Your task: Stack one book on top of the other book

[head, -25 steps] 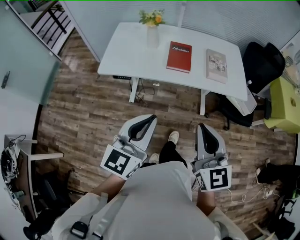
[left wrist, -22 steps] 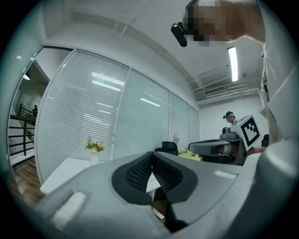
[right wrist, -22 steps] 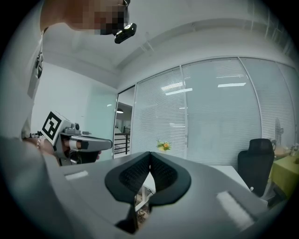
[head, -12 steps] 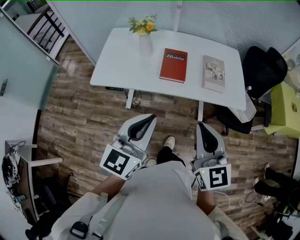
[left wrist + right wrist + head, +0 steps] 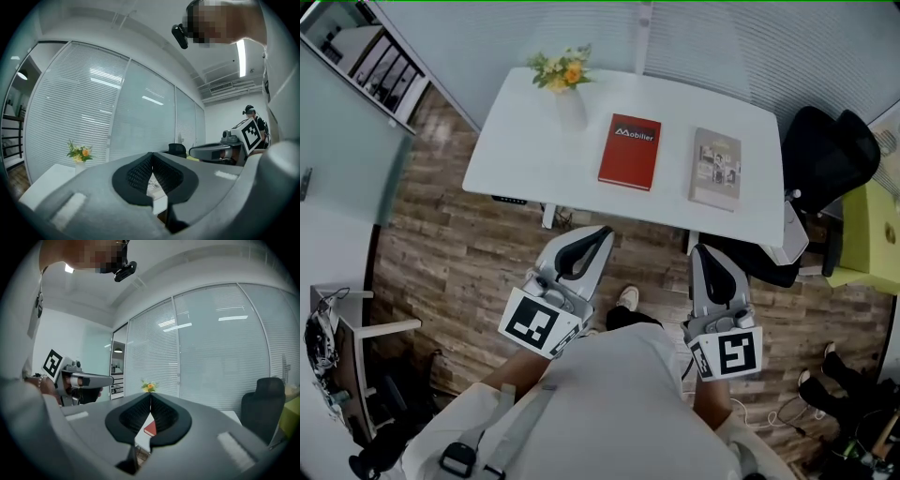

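while left tool and right tool are closed, flat red book lies near beige book.

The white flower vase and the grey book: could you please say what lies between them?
In the head view, the red rectangular book lies flat between the white flower vase and grey book.

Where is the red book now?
In the head view, the red book lies on the white table, between the flower vase and the grey book.

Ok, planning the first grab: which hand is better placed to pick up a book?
Probably right: the right tool points straight at the grey book; the left tool is offset from the red book.
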Available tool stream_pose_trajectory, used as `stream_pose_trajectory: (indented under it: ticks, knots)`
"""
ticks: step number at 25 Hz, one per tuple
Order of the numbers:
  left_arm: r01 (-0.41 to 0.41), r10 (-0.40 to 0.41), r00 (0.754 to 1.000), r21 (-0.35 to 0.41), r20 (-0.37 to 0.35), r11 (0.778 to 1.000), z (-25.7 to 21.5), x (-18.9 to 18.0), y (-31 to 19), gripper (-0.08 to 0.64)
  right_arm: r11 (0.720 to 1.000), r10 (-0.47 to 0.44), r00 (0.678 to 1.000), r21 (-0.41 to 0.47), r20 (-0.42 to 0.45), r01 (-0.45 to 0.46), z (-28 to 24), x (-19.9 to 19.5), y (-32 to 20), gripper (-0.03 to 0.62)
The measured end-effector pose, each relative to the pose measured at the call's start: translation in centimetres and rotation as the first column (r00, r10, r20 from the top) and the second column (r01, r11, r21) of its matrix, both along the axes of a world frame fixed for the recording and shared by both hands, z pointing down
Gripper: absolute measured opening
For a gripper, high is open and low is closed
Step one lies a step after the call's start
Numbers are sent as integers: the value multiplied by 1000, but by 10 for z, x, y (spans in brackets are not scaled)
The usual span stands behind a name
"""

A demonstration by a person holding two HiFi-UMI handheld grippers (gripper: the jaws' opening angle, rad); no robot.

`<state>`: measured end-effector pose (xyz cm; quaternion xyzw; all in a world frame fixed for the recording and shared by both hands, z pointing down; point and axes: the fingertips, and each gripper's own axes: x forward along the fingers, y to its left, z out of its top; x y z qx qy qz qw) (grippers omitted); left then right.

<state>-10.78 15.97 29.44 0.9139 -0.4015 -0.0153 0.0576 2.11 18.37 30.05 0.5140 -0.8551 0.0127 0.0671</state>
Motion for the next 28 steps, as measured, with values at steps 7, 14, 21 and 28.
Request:
stream_pose_trajectory:
  ticks: [7,14,21,28]
  knots:
    - [14,-14,1000,-11,7,1000,7,37,-42,3,1000,-13,1000,-13,5,13,6,37,-39,6]
    - [13,-13,1000,-35,7,999,15,52,-58,3,999,-25,1000,-29,11,25,14,49,-59,6]
    - [17,-17,1000,-39,12,999,21,54,-82,3,999,-31,999,-32,13,32,18,50,-79,5]
    - [13,-13,1000,-31,6,999,19,46,-122,3,999,-45,999,-23,0,45,14,36,-120,5]
